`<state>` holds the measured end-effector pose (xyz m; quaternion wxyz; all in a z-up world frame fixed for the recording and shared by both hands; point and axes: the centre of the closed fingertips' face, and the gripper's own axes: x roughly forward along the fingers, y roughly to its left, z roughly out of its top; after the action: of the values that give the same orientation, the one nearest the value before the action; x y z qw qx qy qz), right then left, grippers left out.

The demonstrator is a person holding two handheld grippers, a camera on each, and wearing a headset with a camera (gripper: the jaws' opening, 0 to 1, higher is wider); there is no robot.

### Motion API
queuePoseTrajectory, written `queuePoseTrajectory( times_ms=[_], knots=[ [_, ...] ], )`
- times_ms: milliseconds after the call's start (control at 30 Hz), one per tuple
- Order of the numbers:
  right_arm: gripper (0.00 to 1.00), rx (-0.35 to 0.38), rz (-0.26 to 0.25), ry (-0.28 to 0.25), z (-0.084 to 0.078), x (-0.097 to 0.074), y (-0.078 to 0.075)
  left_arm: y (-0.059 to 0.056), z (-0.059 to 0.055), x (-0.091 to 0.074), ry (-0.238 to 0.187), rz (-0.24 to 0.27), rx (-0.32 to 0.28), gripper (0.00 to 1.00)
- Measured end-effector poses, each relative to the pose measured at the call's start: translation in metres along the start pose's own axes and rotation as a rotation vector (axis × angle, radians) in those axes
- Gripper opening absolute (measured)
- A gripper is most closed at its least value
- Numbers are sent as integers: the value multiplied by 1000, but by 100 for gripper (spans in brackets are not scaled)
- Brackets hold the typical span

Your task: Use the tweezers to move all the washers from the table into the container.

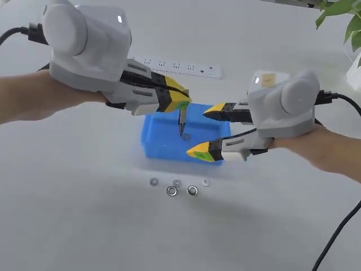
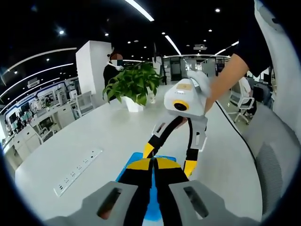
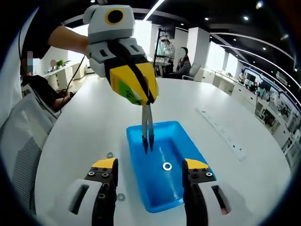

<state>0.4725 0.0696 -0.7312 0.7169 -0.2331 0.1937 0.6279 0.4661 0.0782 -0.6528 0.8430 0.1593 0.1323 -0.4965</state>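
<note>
- In the head view, the left gripper [image 1: 179,103] is hovering at the upper left. Its yellow-tipped jaws are pinching the top of the tweezers [image 1: 182,121], a thin dark pair hanging over the blue container [image 1: 155,148].
- The tweezers are standing nearly upright with their long axis running top to bottom. Their tips are pointing down into the container, just beside a lone washer [image 1: 186,136] lying on its floor.
- The right gripper [image 1: 204,131] is hovering at the right with its jaws spread wide, gripping nothing. One jaw is over the container's far edge and the other over its near edge.
- Several washers [image 1: 171,191] are lying in a loose cluster on the white table [image 1: 84,220], just in front of the container. A power strip [image 1: 180,68] is lying behind it.
- In the left gripper view, its own jaws are pressing close together above the blue container. The right gripper is facing them with its jaws apart, and a plant [image 2: 134,84] is standing further back on the table.
- In the right gripper view, its own jaws are sitting wide apart over the container's near end. The tweezers are showing as two pale grey arms narrowing to dark tips. They are hanging from the left gripper's closed jaws, tips down inside the container, near the washer but not touching it.
</note>
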Motion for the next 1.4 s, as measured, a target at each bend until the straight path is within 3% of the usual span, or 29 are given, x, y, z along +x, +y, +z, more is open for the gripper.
queuePoseTrajectory(
  times_ms=[133,267,467,600,800,900,1000,1100,1233,1300,1400],
  knots=[
    [66,8,-17,-8,-2,-9,6,-10,1,-2,6,-22,3,5],
    [78,21,-48,-19,-6,-17,10,-13,8,-8,-6,-12,10,5],
    [83,56,-59,-29,-12,-28,24,-14,18,-18,-23,10,9,5],
    [88,90,-64,-33,-17,-38,34,-24,18,-23,-29,5,7,5],
    [100,121,-84,-41,-25,-55,48,-49,12,-24,-26,-40,14,5],
    [100,136,-79,-47,-29,-63,57,-59,9,-23,-35,-48,-5,5],
    [100,98,-72,-1,-42,-68,65,-67,2,-22,-29,-47,-26,5],
    [100,128,-59,1,-50,-71,70,-76,-7,-21,-11,-56,-23,5],
    [100,140,-54,12,-58,-74,77,-82,-11,-22,-31,-41,-44,5],
    [100,152,-41,14,-61,-73,82,-85,-15,-22,-22,-38,-8,5],
    [100,148,-28,20,-65,-72,88,-87,-19,-22,-21,-37,-20,5]
  ],
)
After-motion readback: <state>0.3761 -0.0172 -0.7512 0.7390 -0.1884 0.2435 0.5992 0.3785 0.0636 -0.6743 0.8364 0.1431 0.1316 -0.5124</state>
